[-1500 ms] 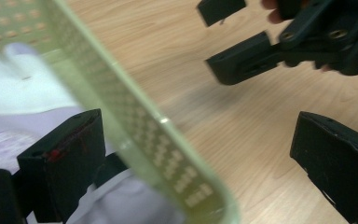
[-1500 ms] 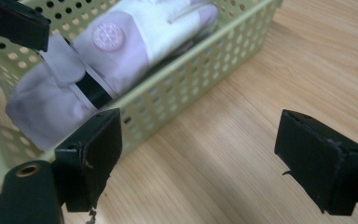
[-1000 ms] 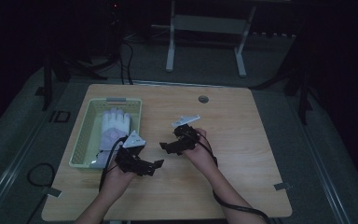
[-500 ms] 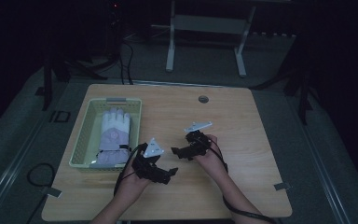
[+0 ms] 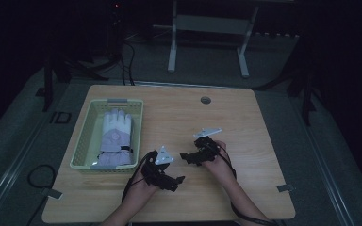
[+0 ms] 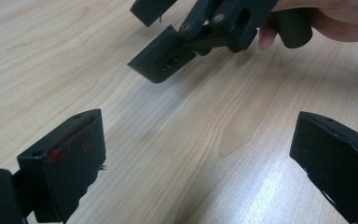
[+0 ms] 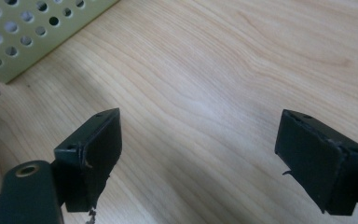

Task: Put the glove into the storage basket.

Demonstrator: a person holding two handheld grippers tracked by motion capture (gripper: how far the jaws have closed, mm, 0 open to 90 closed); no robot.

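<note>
A pale grey glove (image 5: 114,136) lies flat in a light green perforated basket (image 5: 82,151) on the left of the wooden table (image 5: 179,113). My left gripper (image 5: 179,181) hovers low over the table's front middle, right of the basket, open and empty. In the left gripper view its jaws stand wide apart (image 6: 196,163) over bare wood, and the right gripper (image 6: 168,42) faces it from beyond. My right gripper (image 5: 185,156) sits just right of it, also open with nothing held. In the right gripper view (image 7: 200,158) its jaws spread over bare wood, the basket's corner (image 7: 37,32) at upper left.
A small round grommet hole (image 5: 205,100) sits near the table's far edge. A white metal stand (image 5: 207,28) and dark cables lie on the floor beyond the table. Bare wood stretches to the right (image 5: 259,136) and along the far side.
Both grippers have moved right and toward the table's front edge, away from the basket, over the last second. They stay open and empty.
</note>
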